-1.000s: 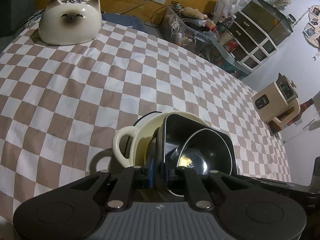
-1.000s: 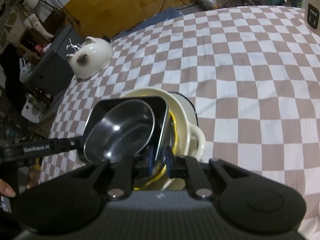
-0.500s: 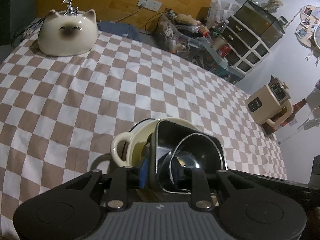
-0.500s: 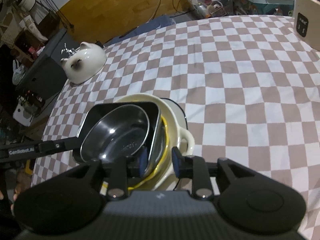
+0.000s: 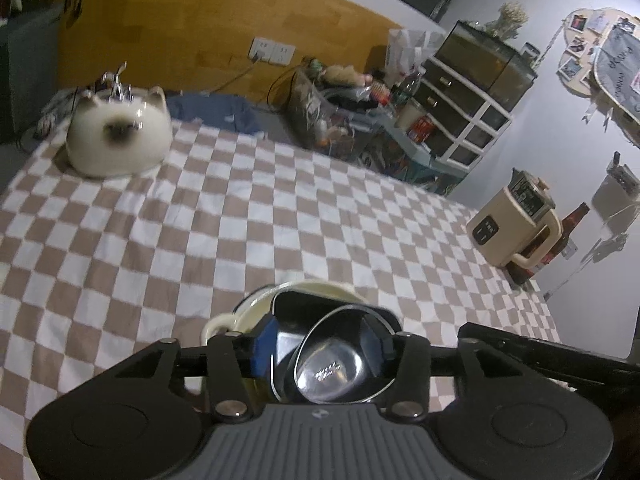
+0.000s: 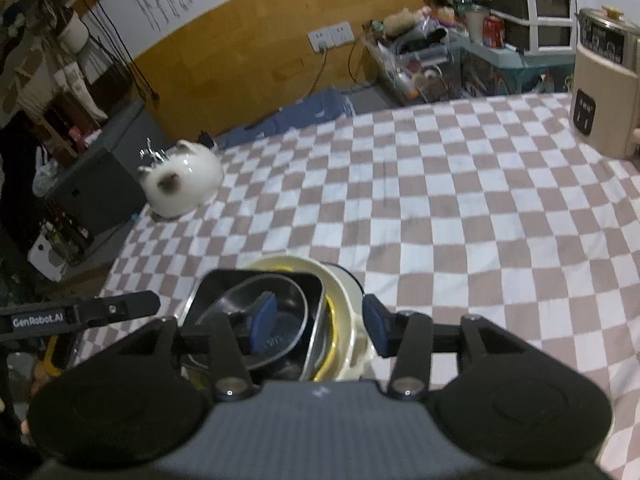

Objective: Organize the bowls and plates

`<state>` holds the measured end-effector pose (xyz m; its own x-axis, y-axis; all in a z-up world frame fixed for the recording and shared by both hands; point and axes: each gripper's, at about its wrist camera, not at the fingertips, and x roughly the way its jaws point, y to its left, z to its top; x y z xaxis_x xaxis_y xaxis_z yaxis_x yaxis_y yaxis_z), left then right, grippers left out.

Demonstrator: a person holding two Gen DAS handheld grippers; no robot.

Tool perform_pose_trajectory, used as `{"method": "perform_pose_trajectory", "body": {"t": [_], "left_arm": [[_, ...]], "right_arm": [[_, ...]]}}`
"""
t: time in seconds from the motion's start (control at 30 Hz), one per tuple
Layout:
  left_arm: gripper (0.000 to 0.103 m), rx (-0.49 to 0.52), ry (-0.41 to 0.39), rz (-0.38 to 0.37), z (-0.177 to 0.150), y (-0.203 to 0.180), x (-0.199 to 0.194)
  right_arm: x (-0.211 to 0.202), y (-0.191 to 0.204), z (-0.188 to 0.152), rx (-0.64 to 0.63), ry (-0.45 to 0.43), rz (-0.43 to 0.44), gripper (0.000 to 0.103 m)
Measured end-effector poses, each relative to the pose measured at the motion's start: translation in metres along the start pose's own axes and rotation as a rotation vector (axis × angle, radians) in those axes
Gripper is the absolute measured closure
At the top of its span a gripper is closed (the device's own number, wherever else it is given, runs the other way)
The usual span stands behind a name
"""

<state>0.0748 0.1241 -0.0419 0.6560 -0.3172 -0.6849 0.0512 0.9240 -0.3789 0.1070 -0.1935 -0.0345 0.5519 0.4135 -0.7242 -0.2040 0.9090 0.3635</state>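
Note:
A nested stack stands on the checkered tablecloth: a cream handled pot [image 5: 240, 316] [image 6: 344, 300], a black square dish [image 5: 304, 304] [image 6: 224, 284] in it, and a round steel bowl [image 5: 336, 364] [image 6: 280, 308] on top. A yellow rim [image 6: 332, 336] shows between the dish and the pot. My left gripper [image 5: 324, 344] is open above the stack's left side, one blue pad by the dish's wall. My right gripper [image 6: 316, 324] is open wide above the right side, one pad over the steel bowl, the other outside the pot.
A white cat-shaped ceramic [image 5: 118, 136] [image 6: 180, 180] stands at the cloth's far corner. A beige electric kettle [image 5: 516, 220] [image 6: 604, 92] stands at the other end. Cluttered bins and drawers [image 5: 460, 96] line the wall behind.
Both grippers opened, let go of the stack's rims and drew back and up. The stack stays nested on the cloth.

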Motion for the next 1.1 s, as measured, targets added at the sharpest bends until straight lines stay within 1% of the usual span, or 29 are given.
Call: {"method": "perform_pose_trajectory", "body": {"t": [0.1,0.17,0.3,0.37,0.43,0.47,0.53,0.67,0.8,0.93,1.1], "left_arm": [[0.041,0.013,-0.032,0.001,0.002,-0.007,-0.012],[0.027,0.028,-0.053,0.005,0.003,-0.013,-0.021],[0.019,0.048,-0.078,0.005,0.001,-0.024,-0.040],[0.012,0.057,-0.094,0.005,0.000,-0.028,-0.050],[0.008,0.066,-0.111,0.007,-0.003,-0.032,-0.061],[0.006,0.068,-0.123,0.011,-0.005,-0.034,-0.067],[0.004,0.061,-0.138,0.022,-0.009,-0.038,-0.079],[0.000,0.059,-0.171,0.031,-0.021,-0.047,-0.103],[0.000,0.064,-0.188,0.048,-0.037,-0.056,-0.126],[0.000,0.058,-0.202,0.057,-0.056,-0.061,-0.149],[0.000,0.040,-0.216,0.064,-0.085,-0.066,-0.176]], "right_arm": [[-0.011,0.001,0.002,0.003,-0.033,0.009,0.044],[-0.021,0.001,0.002,0.000,-0.056,0.014,0.042],[-0.040,0.001,-0.002,-0.005,-0.107,0.007,0.036],[-0.050,0.001,-0.005,-0.002,-0.124,0.002,0.034],[-0.058,0.003,-0.010,0.000,-0.139,-0.003,0.030],[-0.063,0.003,-0.013,-0.002,-0.148,-0.006,0.027],[-0.073,0.005,-0.018,-0.015,-0.168,-0.008,0.024],[-0.093,0.009,-0.024,-0.032,-0.205,-0.002,0.009],[-0.119,0.014,-0.035,-0.046,-0.244,0.011,0.002],[-0.133,0.018,-0.047,-0.059,-0.260,0.003,0.001],[-0.153,0.022,-0.072,-0.067,-0.262,-0.008,0.001]]}}
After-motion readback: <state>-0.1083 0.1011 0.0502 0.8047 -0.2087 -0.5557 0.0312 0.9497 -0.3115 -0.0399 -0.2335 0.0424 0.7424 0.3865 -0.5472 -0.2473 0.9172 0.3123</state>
